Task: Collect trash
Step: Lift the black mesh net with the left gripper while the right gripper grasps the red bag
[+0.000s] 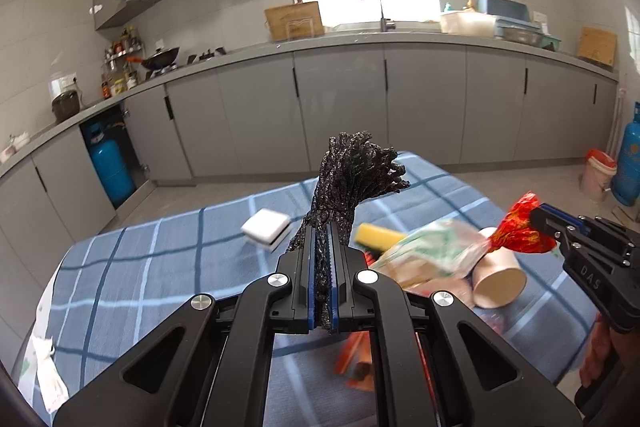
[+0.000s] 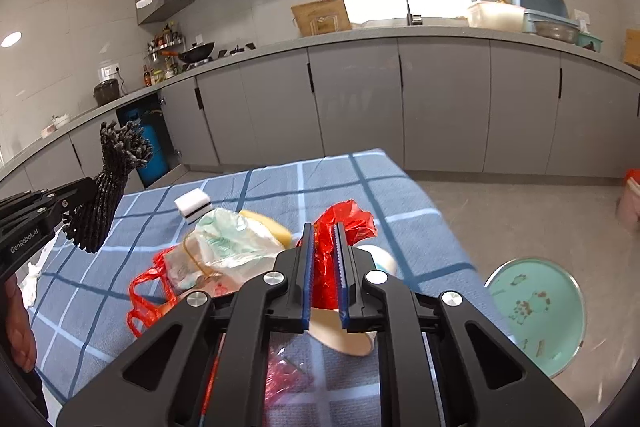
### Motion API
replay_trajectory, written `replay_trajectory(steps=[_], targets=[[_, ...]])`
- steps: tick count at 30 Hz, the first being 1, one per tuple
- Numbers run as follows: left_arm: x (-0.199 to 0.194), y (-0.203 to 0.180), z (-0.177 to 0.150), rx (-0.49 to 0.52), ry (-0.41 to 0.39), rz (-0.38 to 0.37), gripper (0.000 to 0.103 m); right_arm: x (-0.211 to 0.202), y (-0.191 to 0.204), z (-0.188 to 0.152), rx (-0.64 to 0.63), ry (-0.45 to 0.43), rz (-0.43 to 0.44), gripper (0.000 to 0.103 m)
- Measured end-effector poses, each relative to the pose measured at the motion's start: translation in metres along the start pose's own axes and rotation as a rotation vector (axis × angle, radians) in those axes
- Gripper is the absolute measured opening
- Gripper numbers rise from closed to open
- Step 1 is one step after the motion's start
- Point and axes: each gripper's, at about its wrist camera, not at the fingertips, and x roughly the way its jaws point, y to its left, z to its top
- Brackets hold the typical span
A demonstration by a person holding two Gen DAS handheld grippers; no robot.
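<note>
My left gripper point(image 1: 323, 227) is shut on a bunched black trash bag point(image 1: 352, 179), held above the blue checked tablecloth point(image 1: 160, 267); the bag also shows in the right wrist view point(image 2: 108, 187). My right gripper point(image 2: 323, 231) is shut on a red plastic bag point(image 2: 344, 223), lifting it; this bag also shows in the left wrist view point(image 1: 520, 231). On the cloth lie a clear green-printed wrapper point(image 2: 224, 243), a yellow sponge point(image 1: 376, 235), a paper cup point(image 1: 498, 279) on its side and a white-and-black sponge block point(image 1: 266, 229).
A teal stool point(image 2: 536, 311) stands right of the table. Grey kitchen cabinets point(image 1: 340, 107) run behind, with blue gas cylinders point(image 1: 110, 171) left and right. A pink bin with red liner point(image 1: 598, 175) stands at the far right. White paper point(image 1: 44, 359) lies at the table's left edge.
</note>
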Motion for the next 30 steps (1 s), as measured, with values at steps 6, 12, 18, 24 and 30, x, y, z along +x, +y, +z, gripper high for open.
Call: replay_trajectory(steps=[6,12,18,24,30], targets=[[0.005,-0.025,0.012,0.033,-0.015,-0.041,0.007,-0.009,-0.012,0.013,0.022,-0.039,0.016,0.003],[0.007,-0.033,0.016,0.046,-0.014,-0.052,0.007,-0.016,-0.009,0.02,0.034,-0.077,0.067,0.003],[0.008,-0.033,0.014,0.051,-0.009,-0.054,0.007,-0.032,-0.004,0.037,0.033,-0.138,0.103,0.003],[0.009,-0.041,0.017,0.061,-0.011,-0.07,0.007,-0.058,-0.007,0.058,0.03,-0.206,0.112,0.003],[0.008,-0.066,0.029,0.091,-0.033,-0.113,0.007,-0.083,-0.035,0.077,0.039,-0.265,0.049,0.003]])
